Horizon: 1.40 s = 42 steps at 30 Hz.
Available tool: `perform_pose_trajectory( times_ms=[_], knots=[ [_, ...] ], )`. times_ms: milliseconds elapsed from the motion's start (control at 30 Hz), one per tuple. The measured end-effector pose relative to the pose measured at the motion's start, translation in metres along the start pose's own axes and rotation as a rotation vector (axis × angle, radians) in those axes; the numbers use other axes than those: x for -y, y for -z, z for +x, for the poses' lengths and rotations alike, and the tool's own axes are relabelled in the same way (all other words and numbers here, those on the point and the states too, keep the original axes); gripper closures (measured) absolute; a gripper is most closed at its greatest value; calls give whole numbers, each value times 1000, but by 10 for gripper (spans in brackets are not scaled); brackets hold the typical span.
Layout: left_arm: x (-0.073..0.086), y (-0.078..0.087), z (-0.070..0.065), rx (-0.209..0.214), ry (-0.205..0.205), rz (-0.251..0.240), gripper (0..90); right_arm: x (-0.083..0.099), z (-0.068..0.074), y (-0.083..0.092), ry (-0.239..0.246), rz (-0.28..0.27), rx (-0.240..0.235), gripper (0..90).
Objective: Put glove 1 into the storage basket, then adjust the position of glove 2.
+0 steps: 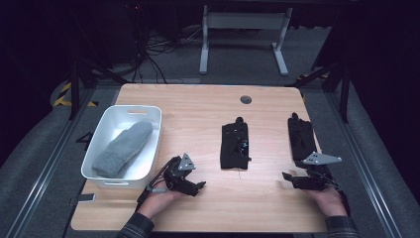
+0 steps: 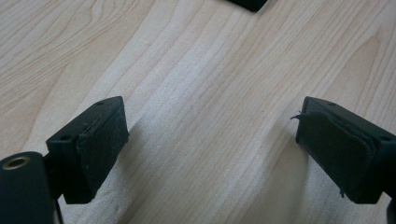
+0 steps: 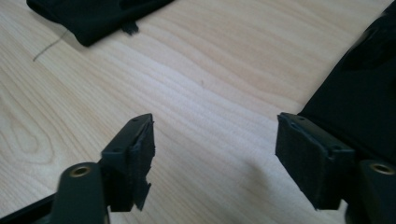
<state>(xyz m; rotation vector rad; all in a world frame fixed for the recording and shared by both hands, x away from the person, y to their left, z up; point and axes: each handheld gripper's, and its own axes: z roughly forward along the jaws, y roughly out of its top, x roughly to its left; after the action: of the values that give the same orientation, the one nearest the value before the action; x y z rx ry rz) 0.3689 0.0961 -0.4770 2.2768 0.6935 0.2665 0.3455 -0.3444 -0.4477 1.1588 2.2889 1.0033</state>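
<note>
So we've got both grippers down low near the front edge of the wooden counter (image 1: 198, 106), one in each hand. Our left gripper (image 1: 201, 185) sits front-left, pointing toward the middle, with its jaws spread wide and nothing but bare wood between them in the left gripper view. Pads (image 2: 100, 142) look a bit frayed but they're not touching anything.

Our right gripper (image 1: 286, 175) is over at the front-right, pointing left across the counter. Its jaws are open too, a fair gap between them and only wood grain showing in that gap. In the right gripper view, one of its pads (image 3: 303, 156) sits just beside the edge of the right black glove (image 1: 301, 135), close enough that we can't tell if it's brushing the fabric or not. Nothing is gripped either way.

That right black glove lies flat along the right side of the counter, fingers pointing away from us, with its near end tucked under the right gripper's grey plate in the high view. The other black glove (image 1: 235, 145) lies flat in the middle of the counter, well apart from its partner and roughly between the two grippers, a bit further back.

Off to the left there's a white bin (image 1: 148, 141) sitting on the counter with a grey mitten (image 1: 123, 148) lying diagonally inside it, just beside the left gripper.
</note>
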Motion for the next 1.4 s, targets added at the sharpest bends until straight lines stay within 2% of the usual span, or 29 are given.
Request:
perform_pose_trajectory(
  times_ms=[267, 433, 533, 733, 833, 967, 1067, 1300, 1400],
  knots=[
    [0, 0, 0, 7, 1, 1, 91, -16, -14, 4, -4, -41, 14, 562],
    [1, 0, 2, 35, -30, 10, 48, -23, -30, -1, -24, -19, 22, 801],
    [1, 0, 2, 38, -37, 20, 22, -27, -40, -3, -36, -5, 47, 891],
    [1, -1, 2, 40, -36, 22, 1, -31, -60, -7, -72, 13, 102, 900],
    [1, -1, 2, 40, -36, 22, 1, -31, -68, -11, -88, 16, 108, 900],
    [1, -1, 2, 41, -36, 22, 1, -27, -73, -18, -90, 54, 124, 900],
    [1, -1, 2, 41, -36, 22, 1, -24, -73, -26, -82, 102, 121, 900],
    [1, -1, 2, 41, -36, 22, 1, -22, -71, -26, -84, 110, 93, 900],
    [1, -1, 2, 41, -36, 22, 2, -21, -65, -26, -78, 111, 45, 900]
  ],
)
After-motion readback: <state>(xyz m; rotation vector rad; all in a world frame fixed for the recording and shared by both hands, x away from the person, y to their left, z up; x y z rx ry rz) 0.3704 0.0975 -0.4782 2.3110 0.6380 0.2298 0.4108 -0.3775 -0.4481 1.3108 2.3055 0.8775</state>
